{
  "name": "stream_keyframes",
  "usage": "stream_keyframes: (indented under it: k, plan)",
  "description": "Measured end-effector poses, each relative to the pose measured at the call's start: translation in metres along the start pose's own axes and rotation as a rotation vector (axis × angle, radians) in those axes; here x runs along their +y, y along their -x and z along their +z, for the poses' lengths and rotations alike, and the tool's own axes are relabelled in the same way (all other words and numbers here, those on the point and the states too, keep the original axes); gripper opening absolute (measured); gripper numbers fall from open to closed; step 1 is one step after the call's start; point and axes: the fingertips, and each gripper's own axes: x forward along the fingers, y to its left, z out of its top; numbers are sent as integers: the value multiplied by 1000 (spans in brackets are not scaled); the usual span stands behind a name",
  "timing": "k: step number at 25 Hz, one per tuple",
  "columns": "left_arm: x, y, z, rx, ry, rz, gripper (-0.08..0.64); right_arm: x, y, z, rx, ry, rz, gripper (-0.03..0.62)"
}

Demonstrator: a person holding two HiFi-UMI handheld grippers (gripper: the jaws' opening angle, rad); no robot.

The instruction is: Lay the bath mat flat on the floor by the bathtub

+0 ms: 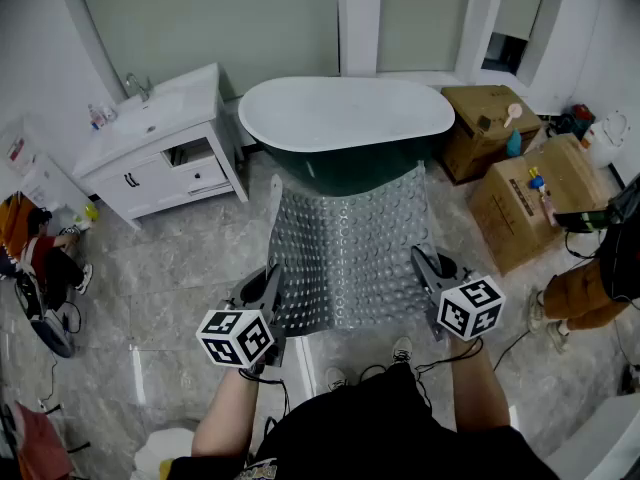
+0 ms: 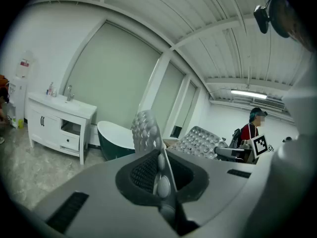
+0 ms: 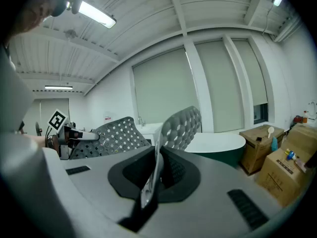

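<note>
A grey perforated bath mat (image 1: 348, 248) hangs stretched in the air in front of the dark green bathtub (image 1: 345, 128) with its white rim. My left gripper (image 1: 270, 290) is shut on the mat's near left corner, my right gripper (image 1: 425, 271) on its near right corner. In the left gripper view the mat's studded edge (image 2: 146, 130) rises from between the closed jaws of the left gripper (image 2: 161, 175), the tub (image 2: 116, 140) behind it. In the right gripper view the mat (image 3: 181, 128) stands up out of the right gripper (image 3: 151, 180).
A white vanity cabinet (image 1: 160, 148) stands left of the tub. Cardboard boxes (image 1: 525, 193) with small items sit on the right. A person (image 1: 600, 268) is at the right edge, another sits low at the left (image 1: 45, 258). Marble floor (image 1: 190, 268) lies below the mat.
</note>
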Motion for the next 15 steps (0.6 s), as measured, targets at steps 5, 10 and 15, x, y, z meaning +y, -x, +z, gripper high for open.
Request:
stream_keyframes:
  k: [5,10,15]
  plan:
    - [3,4,2,4,-2,-5,31,9,-2,2,-4,-3,8,29]
    - [6,14,4,6,-1,-9,31,22,1,3,-10,-5,15,31]
    - [0,3,-1,1,-4,-16,31,9,0,-3,-5,-14,18,31]
